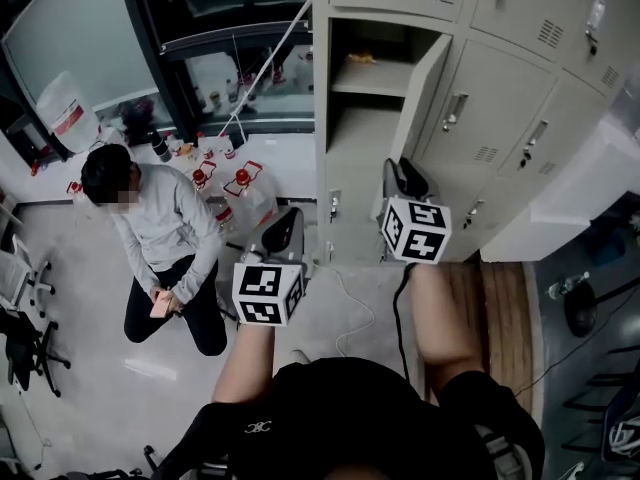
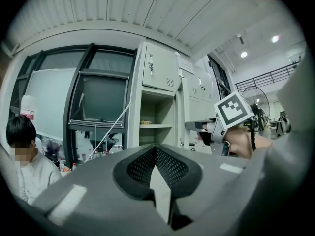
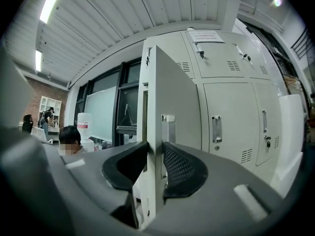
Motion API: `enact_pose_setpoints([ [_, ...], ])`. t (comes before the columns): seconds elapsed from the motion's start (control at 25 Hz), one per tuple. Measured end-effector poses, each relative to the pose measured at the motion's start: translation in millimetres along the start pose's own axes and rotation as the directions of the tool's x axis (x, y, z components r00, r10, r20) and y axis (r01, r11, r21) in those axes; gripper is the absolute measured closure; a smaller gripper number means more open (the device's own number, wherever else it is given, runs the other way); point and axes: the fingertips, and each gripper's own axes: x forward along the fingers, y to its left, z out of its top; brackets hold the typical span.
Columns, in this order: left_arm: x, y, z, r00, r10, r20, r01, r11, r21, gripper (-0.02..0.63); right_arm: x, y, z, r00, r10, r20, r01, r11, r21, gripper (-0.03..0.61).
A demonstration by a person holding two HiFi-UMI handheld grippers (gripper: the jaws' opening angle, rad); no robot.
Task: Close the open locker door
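The grey locker bank has one open door, swung out from its compartment with a shelf. My right gripper is at the door's free edge. In the right gripper view the door stands edge-on between the jaws of my right gripper, and both pads press on it. My left gripper hangs lower and to the left, apart from the locker. In its own view my left gripper is shut with nothing in it, facing the open compartment and the right gripper.
A person kneels on the floor at the left. Bottles with red caps stand near the window wall. A white cable lies on the floor before the locker. A white box juts out at the right.
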Motion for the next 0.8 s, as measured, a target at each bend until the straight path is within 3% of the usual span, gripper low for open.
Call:
enact_pose_setpoints([
  [0.8, 3, 72, 2, 0.999, -0.038, 0.023, 0.038, 0.999, 0.007, 0.614, 59, 42, 1, 0.991, -0.137, -0.005, 0.137, 0.991, 0.012, 0.474],
])
